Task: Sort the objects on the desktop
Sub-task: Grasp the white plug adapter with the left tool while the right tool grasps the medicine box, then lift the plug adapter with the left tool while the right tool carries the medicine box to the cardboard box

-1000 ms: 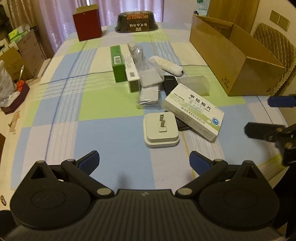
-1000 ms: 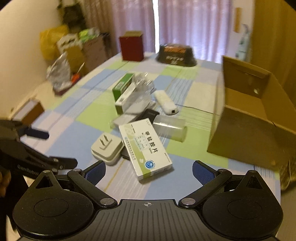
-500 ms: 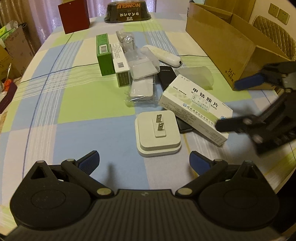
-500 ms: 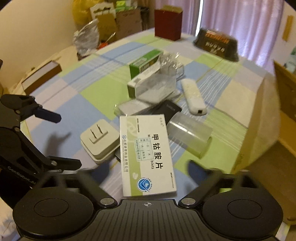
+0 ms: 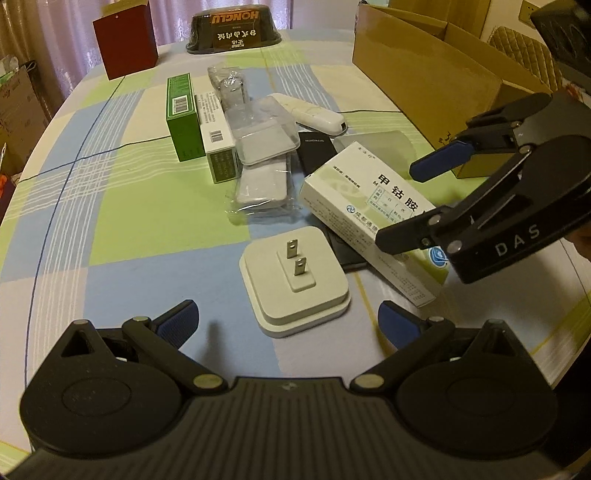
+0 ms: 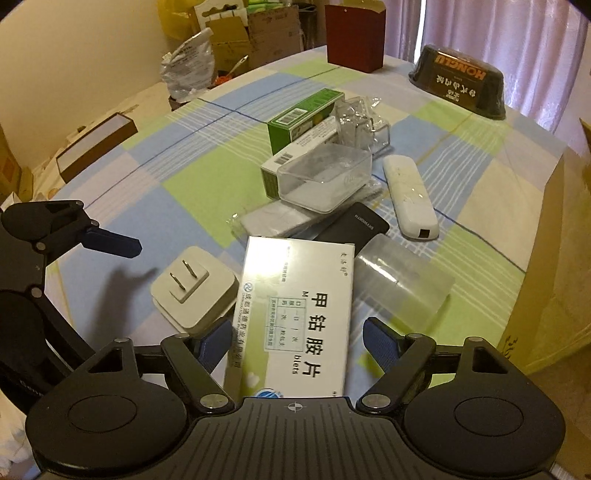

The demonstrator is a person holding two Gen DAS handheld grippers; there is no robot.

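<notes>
A white plug adapter lies prongs up on the checked tablecloth, just ahead of and between the fingers of my open left gripper. To its right a white medicine box rests slanted on a black flat device. My right gripper stands open astride the near end of this medicine box, one pad on each side with small gaps. The same right gripper enters the left wrist view from the right. Behind lie a green box, a clear plastic case and a white remote.
An open cardboard box stands at the right, close behind the right gripper. A red box and a black tray sit at the far edge. A translucent sleeve lies beside the medicine box. Bare cloth stretches left.
The right gripper swung in from the right and came down astride the medicine box. The left gripper moved forward and lower, closer to the plug adapter. Both stayed open.
</notes>
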